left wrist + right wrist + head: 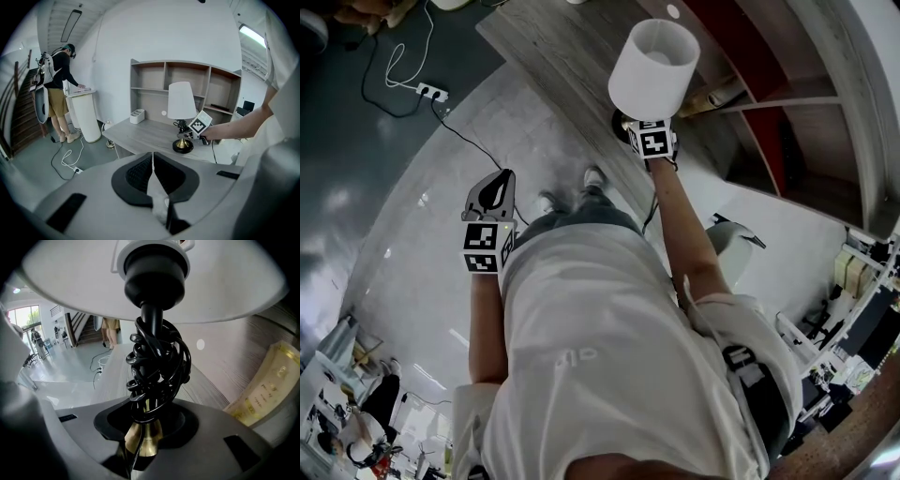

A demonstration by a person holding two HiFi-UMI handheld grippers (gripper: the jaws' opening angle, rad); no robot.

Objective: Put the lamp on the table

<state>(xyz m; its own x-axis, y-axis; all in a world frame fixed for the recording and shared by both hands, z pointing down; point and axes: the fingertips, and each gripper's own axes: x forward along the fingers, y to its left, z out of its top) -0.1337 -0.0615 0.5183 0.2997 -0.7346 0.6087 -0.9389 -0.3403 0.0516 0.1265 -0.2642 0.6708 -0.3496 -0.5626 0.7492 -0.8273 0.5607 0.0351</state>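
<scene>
The lamp [653,67] has a white shade, a brass stem wrapped in its black cord [154,366] and a round black base [183,146]. It stands upright on the grey wooden table [553,47]. My right gripper [149,427] reaches in low under the shade; its jaws stand apart on either side of the brass stem, with a gap showing, so it is open. In the left gripper view the right gripper [187,134] is level with the lower stem. My left gripper [497,180] hangs over the floor away from the table, shut and empty [153,164].
A shelf unit [187,79] rises behind the table, and a small white box [137,116] sits at its far end. A yellowish packet [267,385] lies right of the lamp. A power strip [431,92] lies on the floor. A person [58,89] stands at a white pedestal.
</scene>
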